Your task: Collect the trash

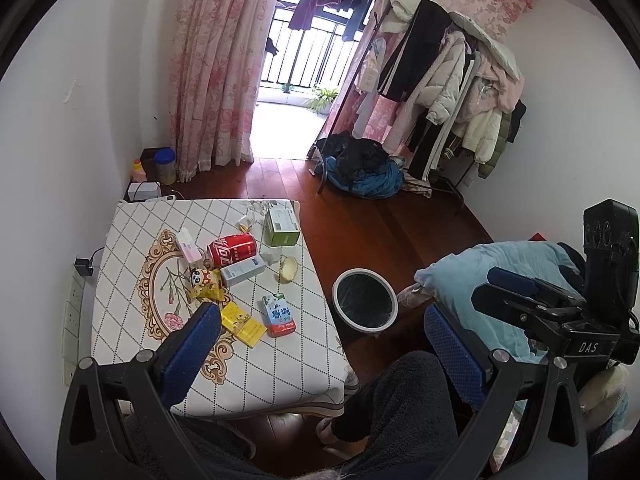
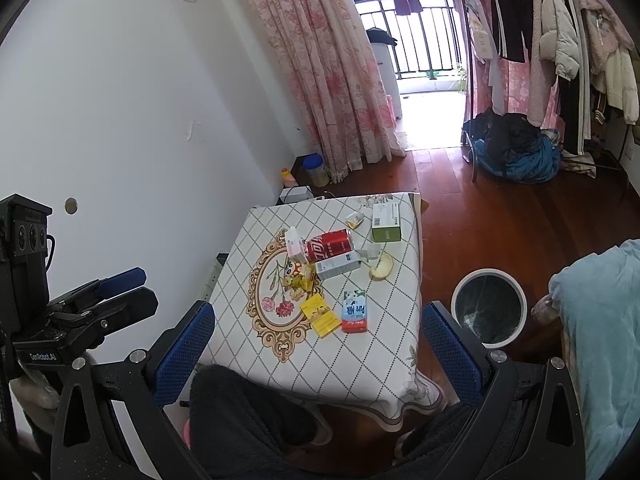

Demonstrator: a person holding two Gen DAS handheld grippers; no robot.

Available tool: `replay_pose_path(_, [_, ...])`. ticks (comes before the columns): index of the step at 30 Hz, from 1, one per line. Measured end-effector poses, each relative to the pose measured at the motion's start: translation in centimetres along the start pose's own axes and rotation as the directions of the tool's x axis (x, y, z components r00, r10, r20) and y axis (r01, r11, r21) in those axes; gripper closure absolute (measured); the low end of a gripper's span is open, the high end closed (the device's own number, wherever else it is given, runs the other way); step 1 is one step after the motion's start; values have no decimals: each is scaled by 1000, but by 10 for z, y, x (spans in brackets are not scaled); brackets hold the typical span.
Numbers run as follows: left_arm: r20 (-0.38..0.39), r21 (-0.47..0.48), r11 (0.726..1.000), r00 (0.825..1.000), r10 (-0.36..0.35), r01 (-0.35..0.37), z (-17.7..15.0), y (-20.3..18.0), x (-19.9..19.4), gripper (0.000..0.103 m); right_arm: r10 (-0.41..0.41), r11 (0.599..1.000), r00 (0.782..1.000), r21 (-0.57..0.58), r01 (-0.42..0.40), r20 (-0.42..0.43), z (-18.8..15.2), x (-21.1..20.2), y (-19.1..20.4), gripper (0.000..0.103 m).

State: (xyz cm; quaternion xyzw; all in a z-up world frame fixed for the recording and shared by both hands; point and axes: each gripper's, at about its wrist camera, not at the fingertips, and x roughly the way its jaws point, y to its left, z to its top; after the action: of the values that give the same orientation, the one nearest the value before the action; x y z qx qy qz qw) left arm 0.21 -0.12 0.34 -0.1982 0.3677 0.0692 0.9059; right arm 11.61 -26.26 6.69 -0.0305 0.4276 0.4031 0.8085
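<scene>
Trash covers the tabletop (image 2: 280,364): cola can (image 2: 329,243), milk carton (image 2: 354,312), boxes. Bin (image 2: 489,275) holds almost nothing; both grippers (image 1: 320,344) (image 2: 316,344) gape, carrying nothing.

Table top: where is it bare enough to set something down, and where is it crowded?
Bare: the near edge of the table below the milk carton, and the far left corner. Crowded: the centre, around the cola can, white box and snack wrappers.

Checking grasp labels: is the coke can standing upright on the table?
No, the red coke can lies on its side on the table, beside a white box.
</scene>
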Motion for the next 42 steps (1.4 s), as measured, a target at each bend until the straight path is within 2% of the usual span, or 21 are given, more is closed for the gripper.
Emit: replay_pose_path(42, [5,-4,1000,1000,0,0,1,8,-8,0,4,1000,1000,-17,-3,9,9,7,10,0])
